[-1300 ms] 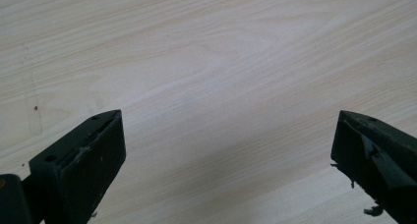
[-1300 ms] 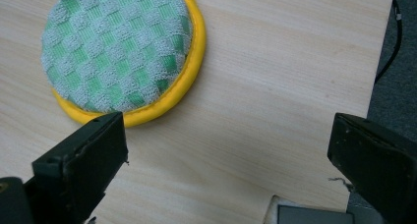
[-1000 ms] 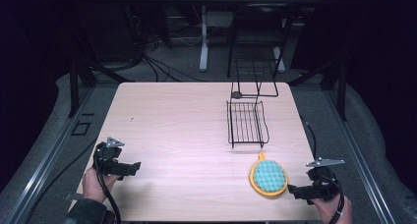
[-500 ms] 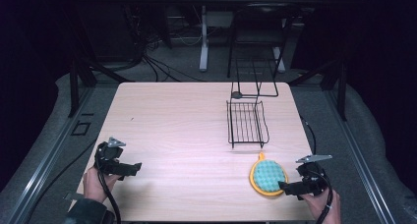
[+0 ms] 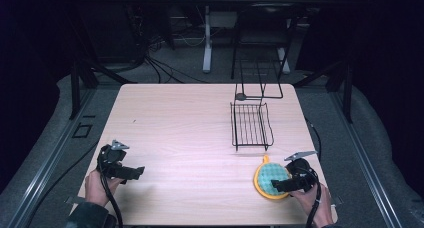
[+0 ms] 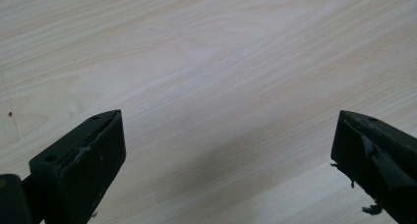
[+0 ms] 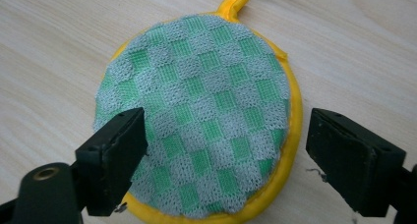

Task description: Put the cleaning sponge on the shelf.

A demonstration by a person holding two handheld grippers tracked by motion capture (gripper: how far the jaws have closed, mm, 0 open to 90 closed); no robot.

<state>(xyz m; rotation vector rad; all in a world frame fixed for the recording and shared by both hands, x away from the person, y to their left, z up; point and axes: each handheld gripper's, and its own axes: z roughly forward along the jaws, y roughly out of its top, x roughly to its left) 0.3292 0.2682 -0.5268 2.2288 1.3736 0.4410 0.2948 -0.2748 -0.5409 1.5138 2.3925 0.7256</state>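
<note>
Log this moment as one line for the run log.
right gripper: jaws closing around pot holder, no grip yet | left gripper: jaws open over bare table | wire rack: untouched

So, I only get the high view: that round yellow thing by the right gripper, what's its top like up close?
Observer: The pad has a green and grey checked mesh top inside a yellow rim.
Visitor: Is it being squeezed?
Observer: No. The right gripper has just been closing, but one jaw is over the mesh and the other is outside the rim, with neither pressing.
Visitor: And the left one?
Observer: The left gripper is wide open over bare table, with nothing between its jaws.
</note>
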